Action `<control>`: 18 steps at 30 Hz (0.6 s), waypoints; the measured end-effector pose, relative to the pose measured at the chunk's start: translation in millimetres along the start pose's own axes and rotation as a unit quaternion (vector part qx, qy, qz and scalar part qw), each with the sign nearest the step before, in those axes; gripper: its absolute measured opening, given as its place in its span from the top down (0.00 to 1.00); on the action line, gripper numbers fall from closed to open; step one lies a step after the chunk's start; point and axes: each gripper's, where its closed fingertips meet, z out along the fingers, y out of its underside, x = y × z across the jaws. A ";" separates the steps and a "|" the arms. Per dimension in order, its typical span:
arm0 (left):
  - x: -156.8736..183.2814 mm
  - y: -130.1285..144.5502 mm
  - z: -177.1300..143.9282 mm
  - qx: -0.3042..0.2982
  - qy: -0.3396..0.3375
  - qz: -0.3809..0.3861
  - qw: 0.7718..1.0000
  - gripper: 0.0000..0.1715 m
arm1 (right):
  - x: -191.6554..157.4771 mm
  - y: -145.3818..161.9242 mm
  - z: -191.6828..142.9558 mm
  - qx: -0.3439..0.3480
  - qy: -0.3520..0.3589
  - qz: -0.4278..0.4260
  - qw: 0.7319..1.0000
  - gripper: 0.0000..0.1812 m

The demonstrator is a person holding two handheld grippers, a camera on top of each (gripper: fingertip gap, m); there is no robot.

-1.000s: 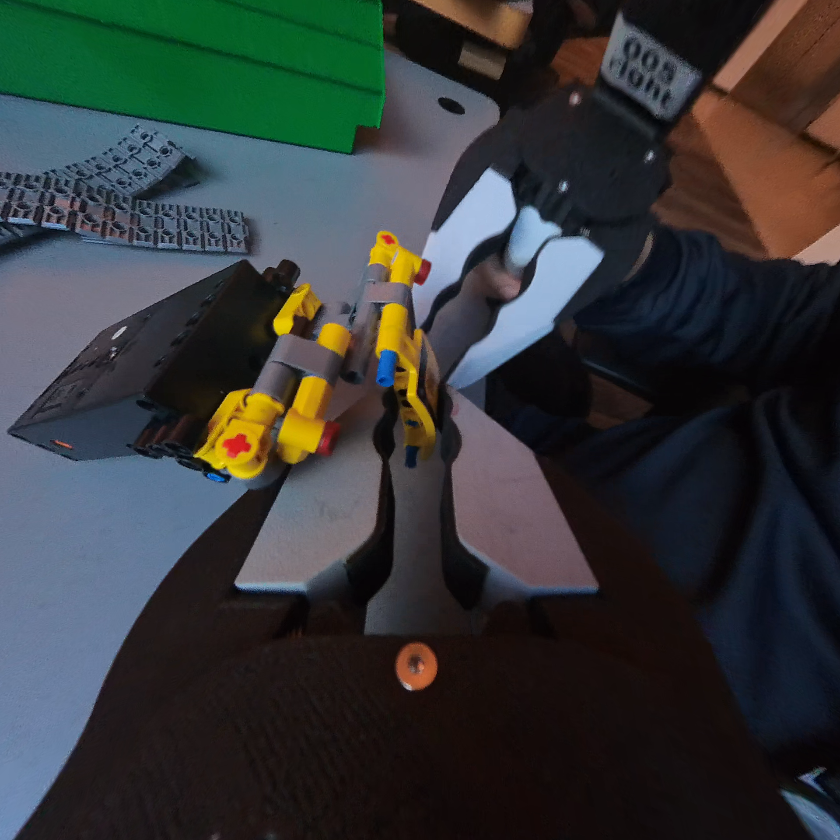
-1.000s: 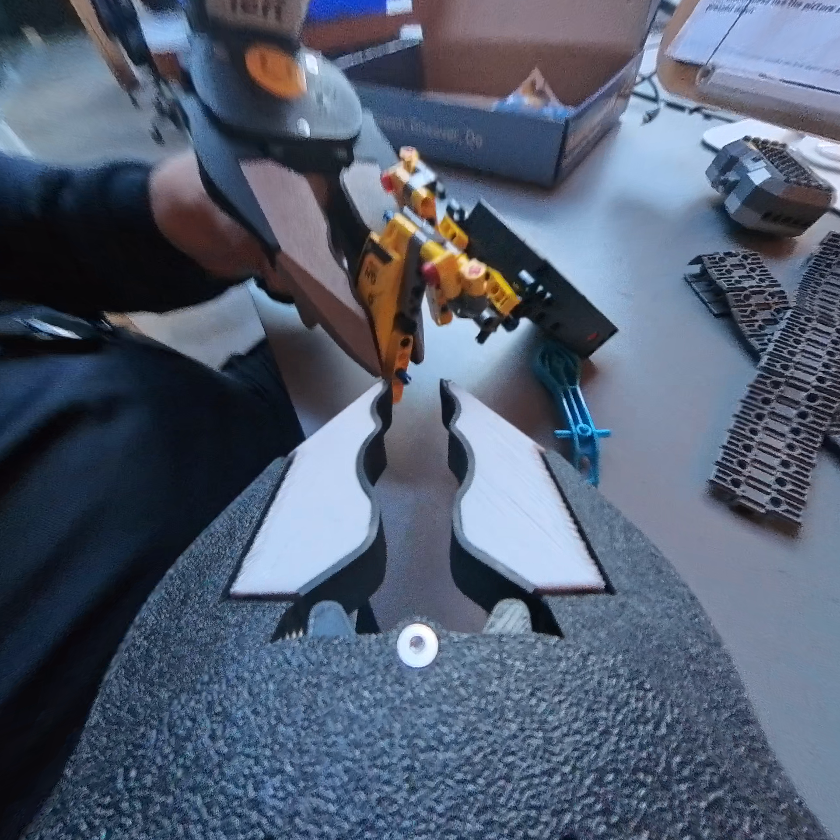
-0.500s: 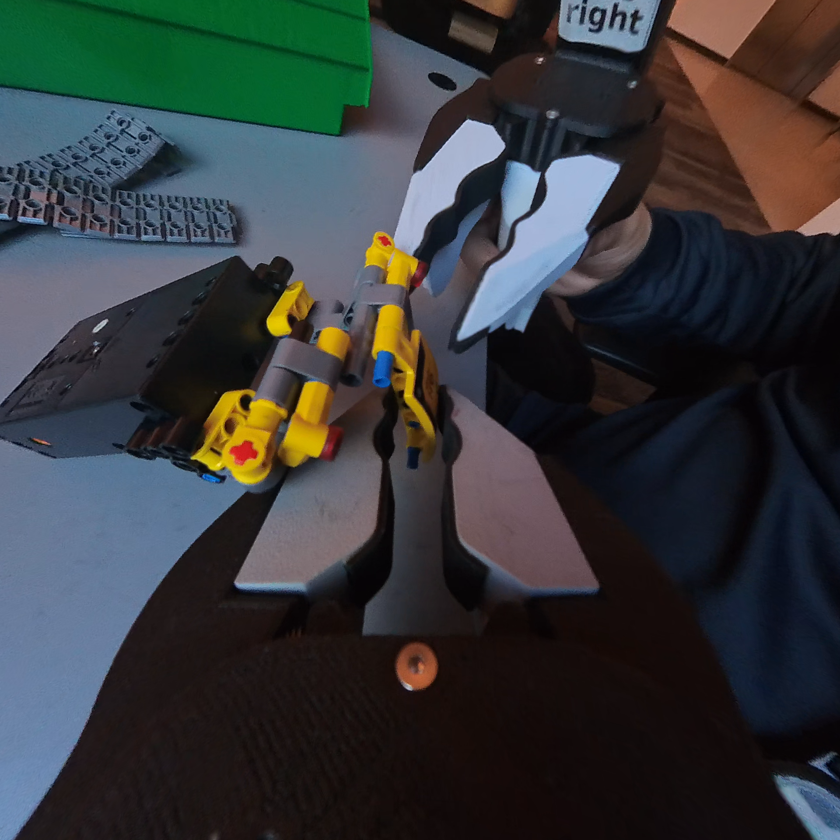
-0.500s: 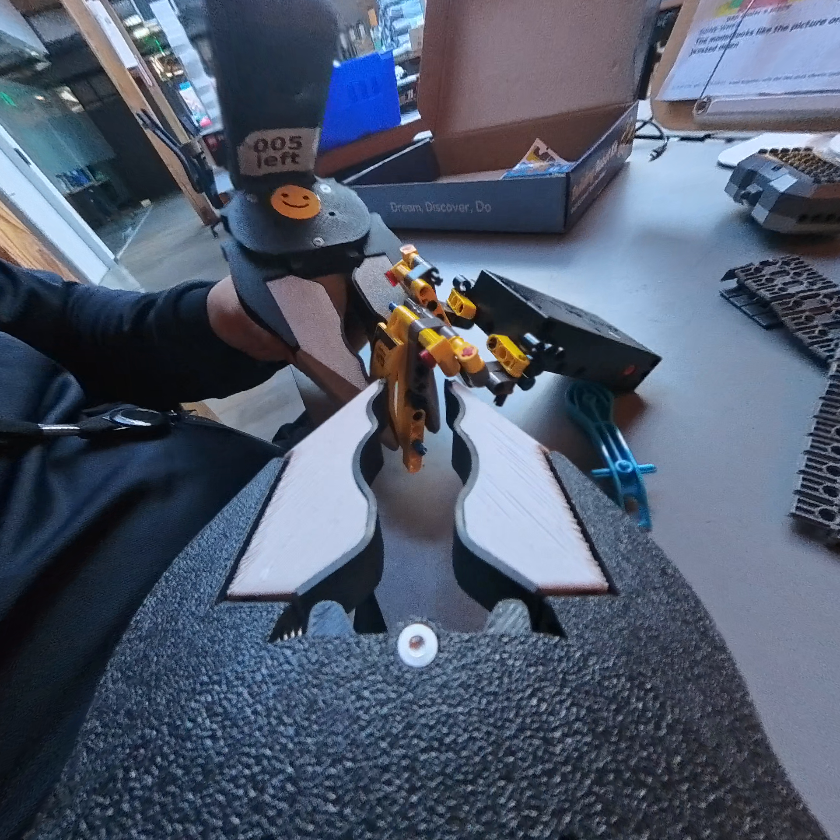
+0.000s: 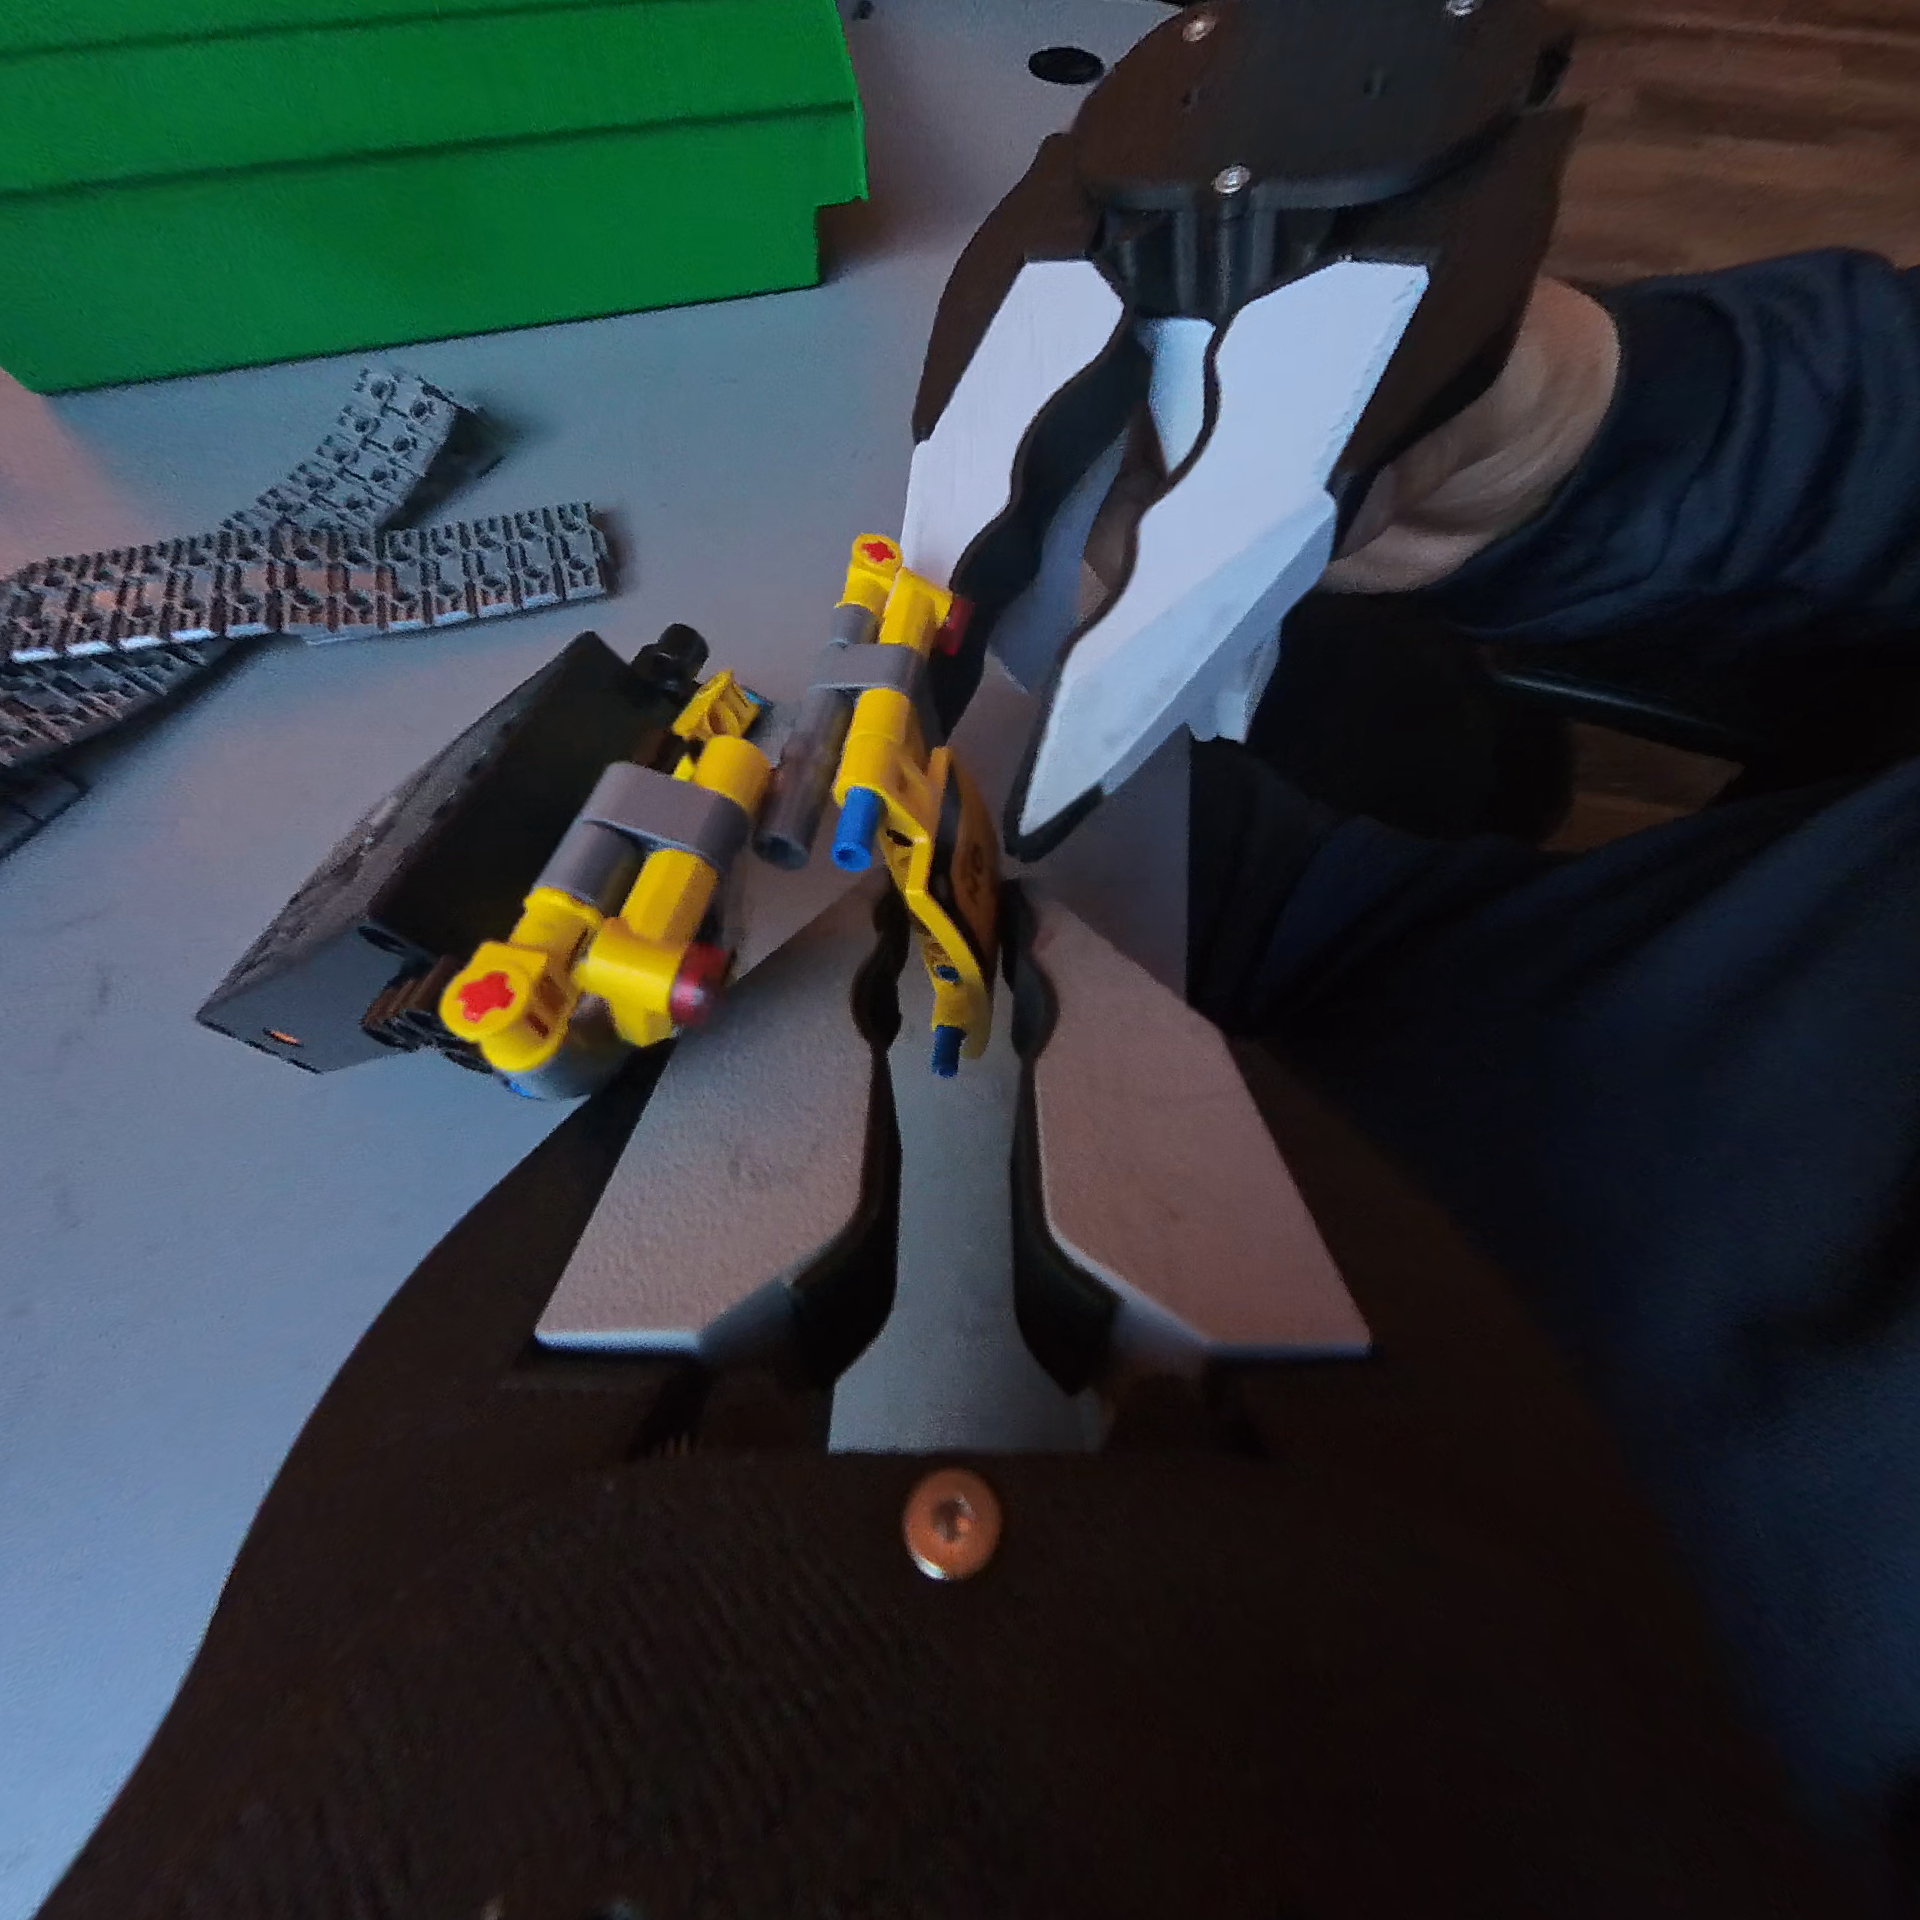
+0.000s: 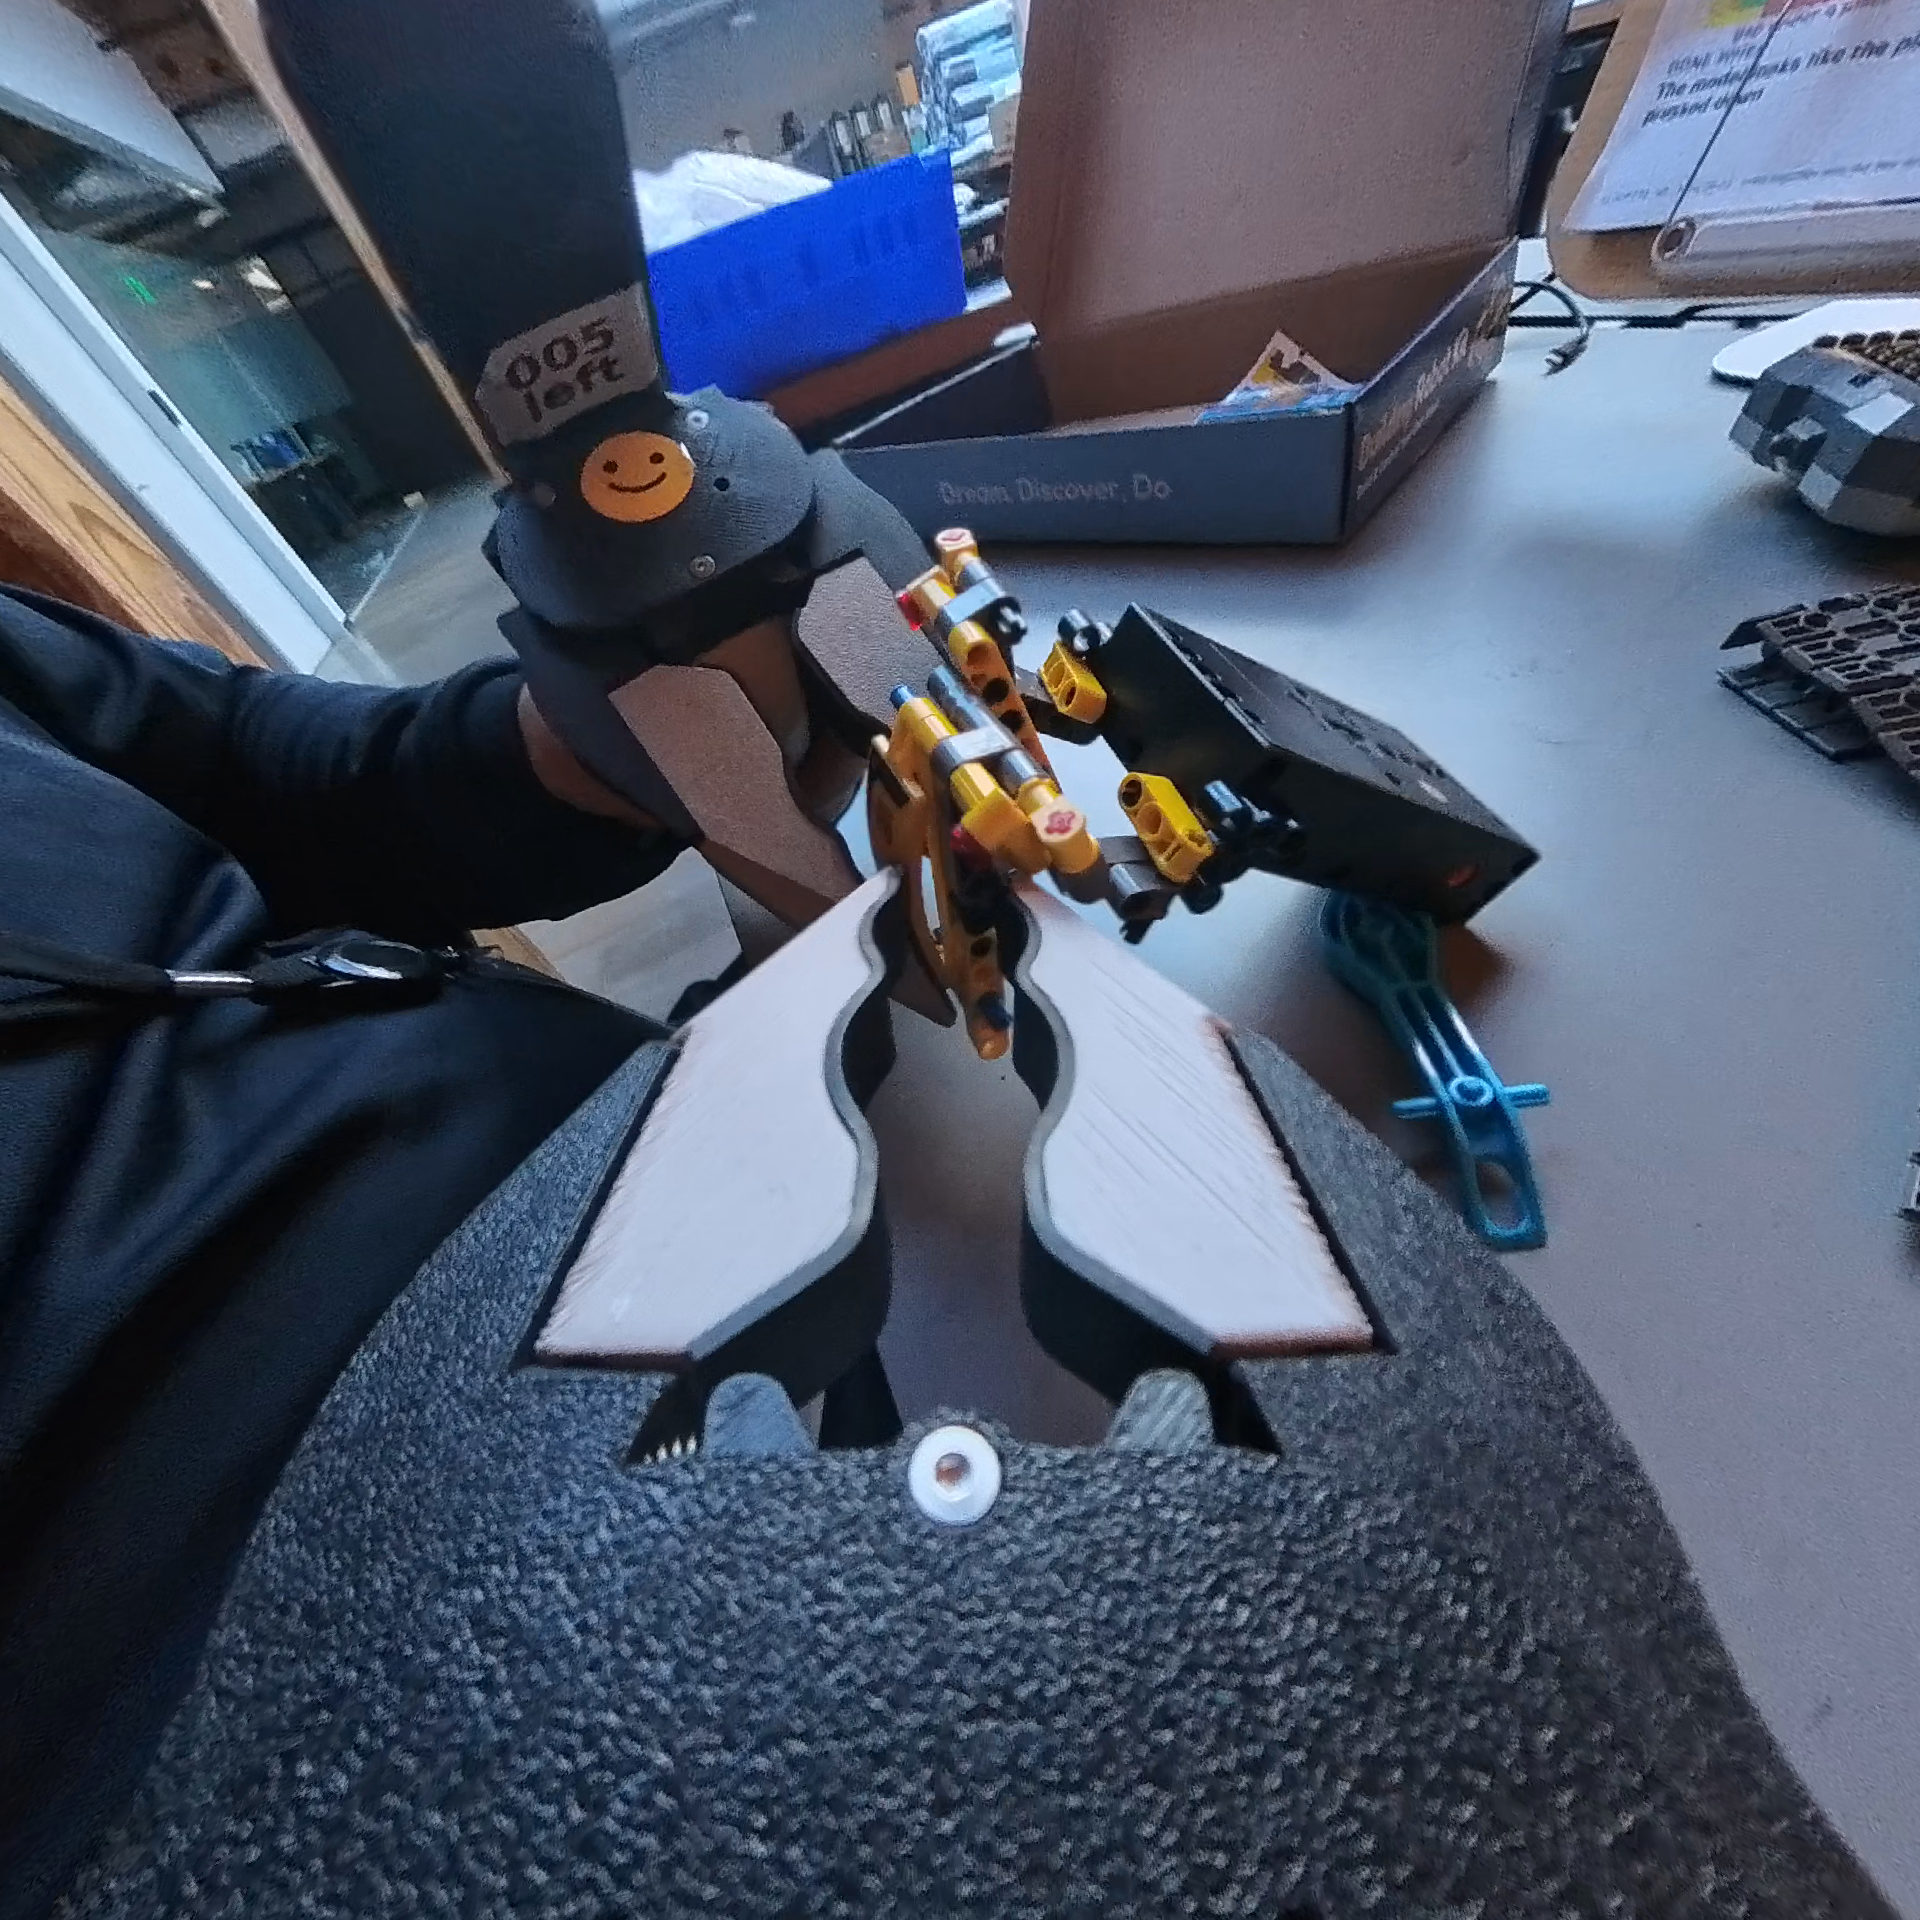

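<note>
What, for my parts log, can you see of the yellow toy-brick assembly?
The yellow assembly is plastic: yellow beams, grey sleeves and rods, blue pins, red cross-shaped axle ends. It is pinned to a black box and tilted above the table. The left claw is shut on its flat yellow panel; the tips of the right claw flank the same panel, contact unclear.
</note>
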 end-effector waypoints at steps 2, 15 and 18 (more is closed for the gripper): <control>-1.6 -2.0 -2.1 0.000 -0.014 0.020 1.000 0.91 | -0.5 -5.3 -2.0 0.012 -0.004 0.003 1.000 0.94; 17.7 -20.4 -17.3 0.052 0.139 -0.123 0.981 0.91 | -4.3 -12.9 -3.6 0.040 -0.044 0.049 0.997 0.91; 14.9 -18.7 -16.8 0.052 0.129 -0.119 0.983 0.91 | -10.6 -8.5 1.8 0.033 -0.070 0.065 0.995 0.93</control>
